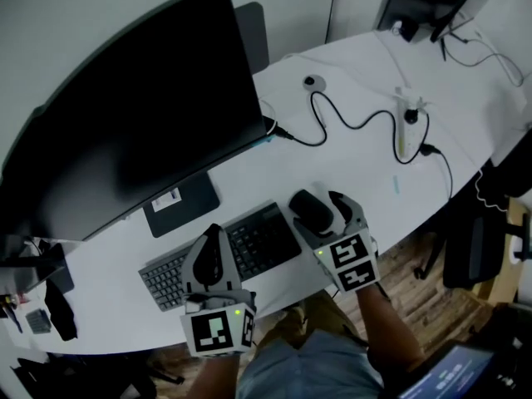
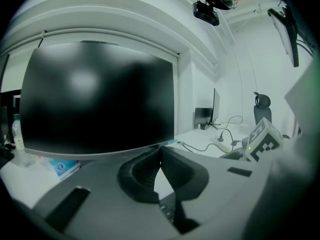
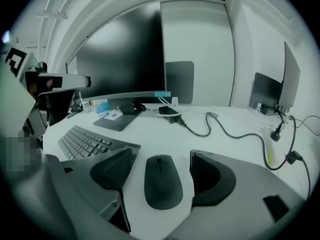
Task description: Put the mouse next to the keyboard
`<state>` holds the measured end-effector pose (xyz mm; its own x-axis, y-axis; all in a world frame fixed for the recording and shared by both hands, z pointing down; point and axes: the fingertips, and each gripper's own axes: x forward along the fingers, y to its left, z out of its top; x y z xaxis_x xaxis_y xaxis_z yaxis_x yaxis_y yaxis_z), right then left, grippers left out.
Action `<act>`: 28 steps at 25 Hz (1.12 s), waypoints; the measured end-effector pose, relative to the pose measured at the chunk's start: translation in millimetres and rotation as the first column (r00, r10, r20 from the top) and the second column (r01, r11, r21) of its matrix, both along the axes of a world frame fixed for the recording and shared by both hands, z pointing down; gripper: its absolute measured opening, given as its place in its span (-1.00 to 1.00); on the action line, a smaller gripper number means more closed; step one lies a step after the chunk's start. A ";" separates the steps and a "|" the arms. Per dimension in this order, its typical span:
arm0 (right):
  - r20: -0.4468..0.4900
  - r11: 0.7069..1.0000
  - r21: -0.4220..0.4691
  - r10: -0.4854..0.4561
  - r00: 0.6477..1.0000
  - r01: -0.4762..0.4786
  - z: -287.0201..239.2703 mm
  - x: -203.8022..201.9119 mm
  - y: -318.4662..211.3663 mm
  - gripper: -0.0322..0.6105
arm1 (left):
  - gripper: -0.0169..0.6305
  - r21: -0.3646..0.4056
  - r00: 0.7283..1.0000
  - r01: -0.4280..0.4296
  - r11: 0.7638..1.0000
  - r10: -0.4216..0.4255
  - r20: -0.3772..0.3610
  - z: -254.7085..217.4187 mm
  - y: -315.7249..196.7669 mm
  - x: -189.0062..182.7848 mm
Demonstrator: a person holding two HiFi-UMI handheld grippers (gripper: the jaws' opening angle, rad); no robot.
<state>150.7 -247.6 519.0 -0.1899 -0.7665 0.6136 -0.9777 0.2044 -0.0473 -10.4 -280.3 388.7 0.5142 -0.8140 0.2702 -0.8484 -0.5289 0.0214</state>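
Observation:
A dark mouse [image 1: 308, 207] [image 3: 162, 184] lies flat on the white desk [image 1: 366, 169], just off the right end of the black keyboard [image 1: 268, 238] [image 3: 84, 141]. My right gripper [image 1: 321, 205] [image 3: 160, 160] is open around the mouse, one jaw on each side, with a strip of desk showing between each pad and the mouse. Over the middle of the keyboard my left gripper [image 1: 214, 233] [image 2: 160, 152] is shut, its jaw tips meeting with nothing between them. A few keys [image 2: 168, 212] show below its jaws.
A large dark monitor [image 1: 125, 115] on a flat stand [image 1: 181, 204] rises behind the keyboard. A black cable [image 1: 349, 116] snakes across the desk to a white power strip [image 1: 407, 125]. A laptop stand [image 1: 420, 8] sits far right. The desk's front edge runs just below both grippers.

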 end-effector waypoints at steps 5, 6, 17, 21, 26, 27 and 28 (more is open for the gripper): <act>0.049 0.984 0.175 0.009 0.999 -0.017 -83.1 -11.5 -1.8 0.12 | -0.93 0.088 0.999 0.011 0.996 -0.007 -0.051 -48.7 10.9 -7.1; 0.054 0.977 0.215 0.004 0.999 -0.016 -101.7 -16.3 -0.6 0.05 | -0.93 0.106 0.998 0.017 0.994 -0.010 -0.061 -60.5 13.6 -9.3; -0.050 0.824 0.567 0.014 0.999 0.017 -254.2 -50.2 28.7 -0.85 | -0.93 0.338 0.989 0.020 0.941 0.031 -0.147 -180.4 47.0 -18.1; -0.061 0.785 0.619 0.028 0.998 0.016 -280.6 -54.8 41.5 -0.85 | -0.93 0.372 0.987 0.023 0.928 0.038 -0.157 -199.7 60.0 -26.0; -0.083 0.759 0.650 0.032 0.996 0.030 -294.1 -64.0 54.1 -0.86 | -0.93 0.394 0.984 0.023 0.919 0.049 -0.170 -205.7 71.3 -33.7; -0.087 0.755 0.655 0.034 0.996 0.032 -295.3 -65.6 56.3 -0.86 | -0.93 0.397 0.984 0.021 0.918 0.051 -0.169 -205.9 73.4 -34.6; -0.089 0.751 0.659 0.037 0.995 0.031 -296.5 -66.6 58.1 -0.86 | -0.93 0.398 0.984 0.020 0.917 0.052 -0.169 -205.9 75.1 -35.5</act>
